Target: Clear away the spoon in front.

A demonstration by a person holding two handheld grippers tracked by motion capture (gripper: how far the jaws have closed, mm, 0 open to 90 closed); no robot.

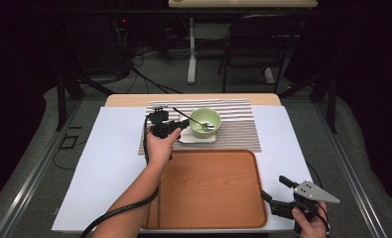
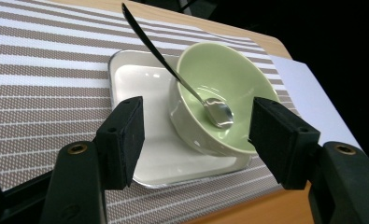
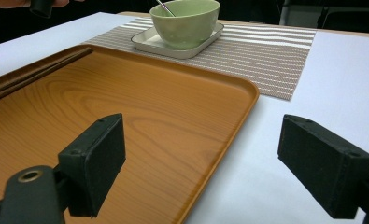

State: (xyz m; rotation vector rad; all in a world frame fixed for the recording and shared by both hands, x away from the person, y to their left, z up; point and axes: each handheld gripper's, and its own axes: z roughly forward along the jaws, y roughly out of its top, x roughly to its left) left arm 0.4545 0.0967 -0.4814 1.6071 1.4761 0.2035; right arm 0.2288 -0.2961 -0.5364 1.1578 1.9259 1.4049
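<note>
- High view: nearest me, my right gripper [image 1: 279, 191] rested at the front right corner of the table, jaws spread wide and grasping nothing, just beside the right edge of the wooden tray [image 1: 209, 188].
- In the right gripper view, that tray [image 3: 102, 107] lay bare in front of my jaws, with nothing set on it.
- Farther out, my left hand [image 1: 160, 146] reached across the tray's far left corner and held my left gripper [image 1: 182, 124] over the striped placemat [image 1: 238, 129].
- In the left gripper view, my left gripper [image 2: 196, 140] had its jaws apart and released, one on each side of the green bowl [image 2: 219, 100], but touching neither the bowl nor anything else.
- The green bowl stood on a small white square plate [image 2: 140, 84], toward the plate's far right part, on the placemat beyond the tray.
- A metal spoon [image 2: 173, 70] rested in the bowl, its head in the bottom and its dark handle leaning out over the rim, away from me.
- By my judgement, the job was only starting: the bowl was approached but not gripped, and lifting it, probably onto the tray, was all left to do.
</note>
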